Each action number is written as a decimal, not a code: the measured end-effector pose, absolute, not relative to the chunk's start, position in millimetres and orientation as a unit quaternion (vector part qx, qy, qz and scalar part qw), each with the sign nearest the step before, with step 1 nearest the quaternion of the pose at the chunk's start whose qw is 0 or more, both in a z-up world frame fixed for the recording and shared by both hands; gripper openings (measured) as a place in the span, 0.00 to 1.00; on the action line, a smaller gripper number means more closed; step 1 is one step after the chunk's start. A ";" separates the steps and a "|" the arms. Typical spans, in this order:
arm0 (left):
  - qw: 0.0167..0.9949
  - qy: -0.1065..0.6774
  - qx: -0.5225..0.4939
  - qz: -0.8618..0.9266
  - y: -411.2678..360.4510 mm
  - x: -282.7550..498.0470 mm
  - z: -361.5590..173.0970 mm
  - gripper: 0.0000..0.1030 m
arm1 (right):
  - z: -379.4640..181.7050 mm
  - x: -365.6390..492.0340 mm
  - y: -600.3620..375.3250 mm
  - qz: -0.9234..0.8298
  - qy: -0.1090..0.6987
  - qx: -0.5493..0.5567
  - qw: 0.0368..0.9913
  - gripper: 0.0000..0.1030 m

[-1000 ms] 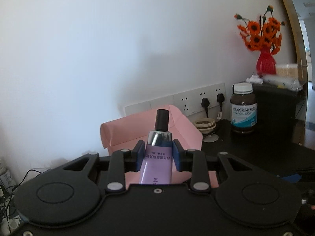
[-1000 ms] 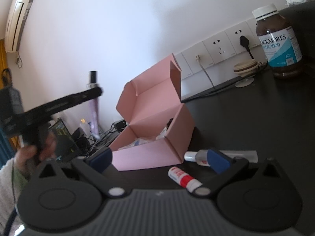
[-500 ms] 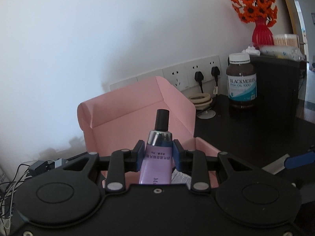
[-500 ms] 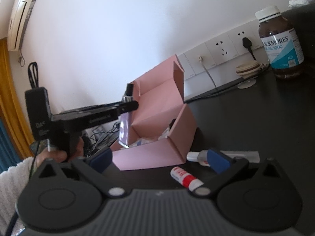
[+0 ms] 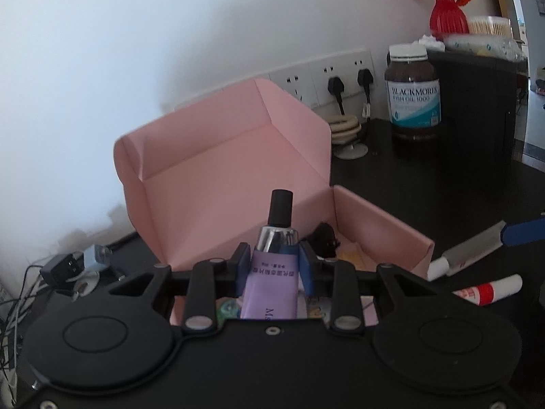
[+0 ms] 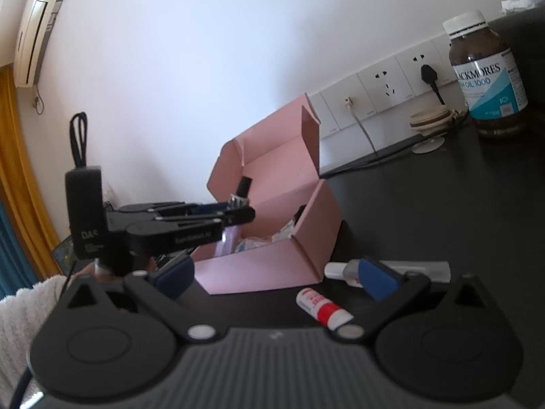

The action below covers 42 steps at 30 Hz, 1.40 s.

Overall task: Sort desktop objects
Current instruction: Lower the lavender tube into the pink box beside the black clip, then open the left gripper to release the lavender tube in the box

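Over the dark desktop (image 5: 425, 184), the left gripper (image 5: 272, 266) clamps a soft, light lilac plastic tube with black cap (image 5: 272, 283) by its firmer shoulder above the open pink cardboard box (image 5: 218, 177), likely squashing if gripped lower.

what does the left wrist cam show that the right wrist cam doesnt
Only the left wrist view shows the red vase of orange flowers, the printed label on the purple tube, and the charger and cables on the left.

Only the right wrist view shows the air conditioner, the yellow curtain, the white sleeve and the whole left tool from the side.

Both show the pink box, the fish oil bottle, the wall sockets and the red-and-white tube.
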<state>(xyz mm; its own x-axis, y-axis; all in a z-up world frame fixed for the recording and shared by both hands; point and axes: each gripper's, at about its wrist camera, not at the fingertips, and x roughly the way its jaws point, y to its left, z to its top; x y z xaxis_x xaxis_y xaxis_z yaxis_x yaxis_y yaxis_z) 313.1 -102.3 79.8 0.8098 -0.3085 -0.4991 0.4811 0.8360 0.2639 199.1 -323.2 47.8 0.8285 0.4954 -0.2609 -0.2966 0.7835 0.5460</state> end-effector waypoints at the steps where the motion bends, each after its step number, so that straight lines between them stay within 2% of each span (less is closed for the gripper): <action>1: 0.930 0.226 0.196 -0.213 -102.9 313.0 77.6 0.30 | 47.8 199.3 -323.1 0.214 0.199 0.250 0.923 0.99; 7: 0.924 0.243 0.204 -0.215 -106.5 317.8 76.2 0.31 | 47.6 200.5 -322.5 0.215 0.200 0.249 0.923 0.99; 17: 0.891 0.352 0.196 -0.209 -117.1 360.0 70.1 0.31 | 46.0 201.4 -323.8 0.214 0.202 0.252 0.922 0.99; 42: 0.867 0.356 0.231 -0.262 -105.4 332.3 66.7 0.31 | 46.0 204.3 -323.2 0.215 0.205 0.257 0.920 0.99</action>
